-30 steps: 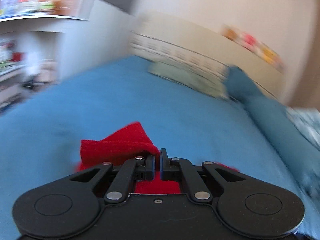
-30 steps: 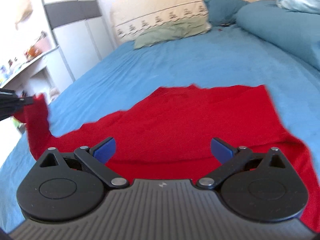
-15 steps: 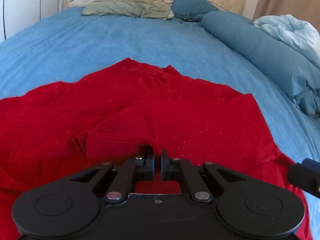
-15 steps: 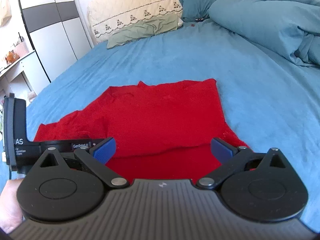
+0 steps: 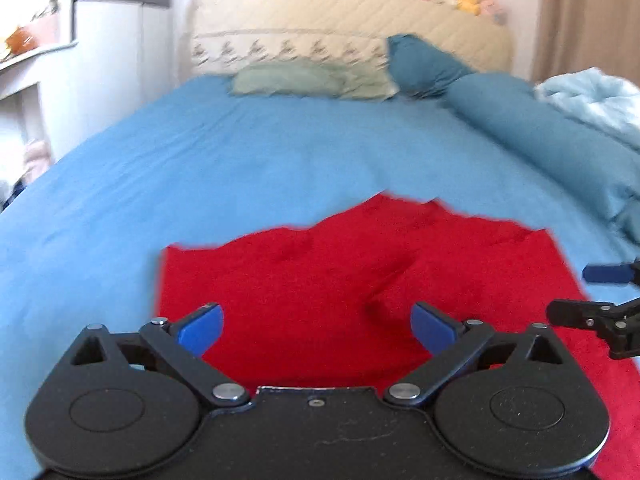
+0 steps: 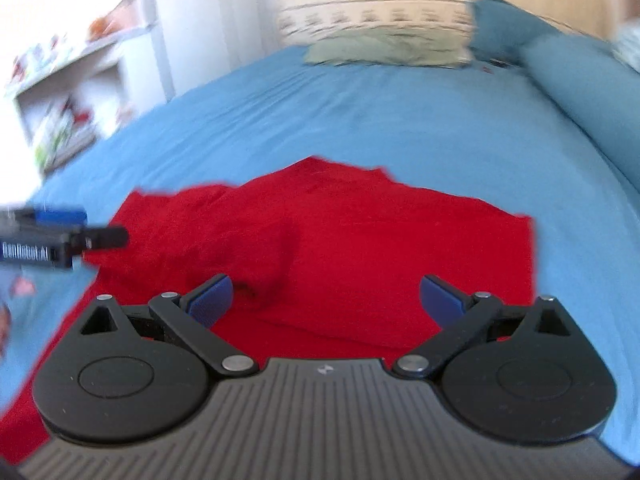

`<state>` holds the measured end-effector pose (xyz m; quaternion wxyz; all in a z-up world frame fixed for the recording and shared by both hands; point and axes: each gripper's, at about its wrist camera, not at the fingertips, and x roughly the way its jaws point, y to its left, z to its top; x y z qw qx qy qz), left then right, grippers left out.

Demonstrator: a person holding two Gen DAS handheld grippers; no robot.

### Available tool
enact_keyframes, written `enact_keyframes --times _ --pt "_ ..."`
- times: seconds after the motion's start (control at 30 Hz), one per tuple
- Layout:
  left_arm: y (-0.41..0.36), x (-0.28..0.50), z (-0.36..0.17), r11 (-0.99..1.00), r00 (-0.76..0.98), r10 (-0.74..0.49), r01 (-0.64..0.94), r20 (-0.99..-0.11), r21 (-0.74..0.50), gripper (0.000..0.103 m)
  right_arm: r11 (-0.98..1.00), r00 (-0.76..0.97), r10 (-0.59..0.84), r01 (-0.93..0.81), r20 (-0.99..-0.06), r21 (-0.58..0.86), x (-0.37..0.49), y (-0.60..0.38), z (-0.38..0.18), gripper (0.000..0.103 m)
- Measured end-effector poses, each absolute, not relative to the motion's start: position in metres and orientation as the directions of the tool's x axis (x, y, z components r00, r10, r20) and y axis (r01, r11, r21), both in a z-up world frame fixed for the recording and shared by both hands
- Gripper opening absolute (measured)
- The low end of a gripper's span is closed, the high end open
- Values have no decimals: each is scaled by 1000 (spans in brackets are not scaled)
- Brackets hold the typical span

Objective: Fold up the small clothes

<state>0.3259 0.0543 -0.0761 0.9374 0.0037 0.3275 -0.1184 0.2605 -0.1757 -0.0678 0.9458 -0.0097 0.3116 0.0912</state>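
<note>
A red garment (image 5: 360,272) lies on the blue bed sheet (image 5: 240,168), with one sleeve folded in over its body. It also shows in the right wrist view (image 6: 360,240). My left gripper (image 5: 316,328) is open and empty, just above the garment's near edge. My right gripper (image 6: 326,300) is open and empty above the near part of the garment. The right gripper shows at the right edge of the left wrist view (image 5: 600,300). The left gripper shows at the left edge of the right wrist view (image 6: 68,236).
A green pillow (image 5: 312,80) and a beige headboard (image 5: 348,20) stand at the far end of the bed. A teal bolster (image 5: 540,128) and a light blue duvet (image 5: 596,100) lie along the right side. White shelves (image 6: 72,92) stand to the left.
My left gripper carried the red sleeve across onto the garment, then opened and let it go. It has drawn back. My right gripper stayed open.
</note>
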Motion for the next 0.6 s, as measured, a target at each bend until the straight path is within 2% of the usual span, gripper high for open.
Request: enact_keyframes --times 0.13,0.17,0.3,0.47,0.6 --pt "82 327 -98 985 744 -157 166 -650 -48 102 943 754 166 -310 -636 -121 282 -130 -82 103" --pt "86 326 -102 987 742 -148 157 -654 -46 102 927 746 164 -340 -645 -157 288 -119 -87 100" --pt "98 327 -118 989 728 -139 142 -672 -50 102 860 719 116 -418 -686 -293 304 -86 -108 77" --pt "107 326 -127 988 725 -134 146 -675 -39 102 823 725 98 -445 -682 -354 316 -65 -121 73" --pt "110 329 -131 990 726 -133 131 -674 -54 101 794 726 99 -470 -681 -385 324 -51 -125 62"
